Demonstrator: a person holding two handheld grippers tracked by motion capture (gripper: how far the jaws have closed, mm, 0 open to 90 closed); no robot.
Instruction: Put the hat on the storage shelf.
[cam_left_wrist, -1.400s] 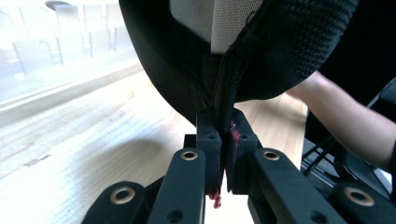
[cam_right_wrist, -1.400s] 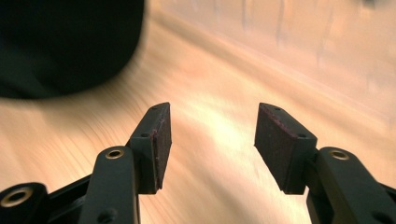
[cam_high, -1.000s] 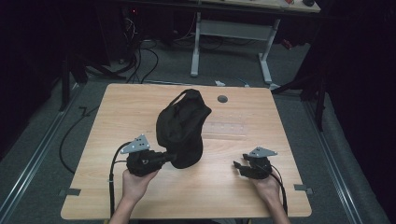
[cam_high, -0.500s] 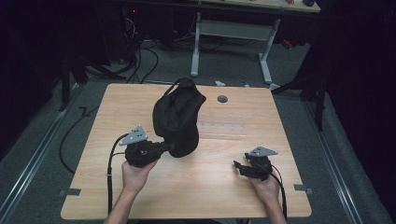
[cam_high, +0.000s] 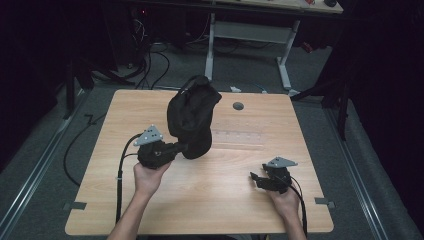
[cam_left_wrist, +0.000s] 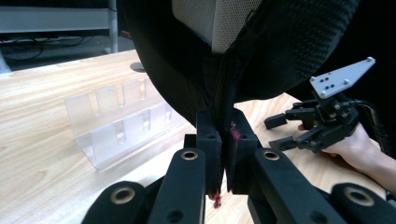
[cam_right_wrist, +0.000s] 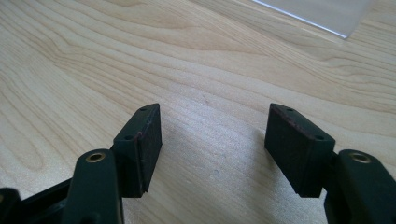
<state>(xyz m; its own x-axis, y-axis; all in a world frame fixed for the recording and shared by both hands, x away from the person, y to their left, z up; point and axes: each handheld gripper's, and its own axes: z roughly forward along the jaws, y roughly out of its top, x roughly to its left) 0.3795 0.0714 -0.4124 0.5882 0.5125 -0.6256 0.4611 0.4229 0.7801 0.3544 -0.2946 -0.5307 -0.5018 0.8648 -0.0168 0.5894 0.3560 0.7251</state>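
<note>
- From above, the left gripper (cam_high: 176, 148) holds a black bag (cam_high: 192, 120) up off the tabletop (cam_high: 225, 200), left of centre; a dark round hole (cam_high: 238, 106) sits near the far edge.
- The left gripper view adds the grip itself: the fingers (cam_left_wrist: 210, 140) are pressed together on a fold of the bag's lower edge, with a clear plastic rack (cam_left_wrist: 116, 121) lying behind.
- The right gripper (cam_high: 257, 180) rests low near the right front; its own view shows its fingers (cam_right_wrist: 144, 140) spread apart over bare wood, pinching nothing.
</note>
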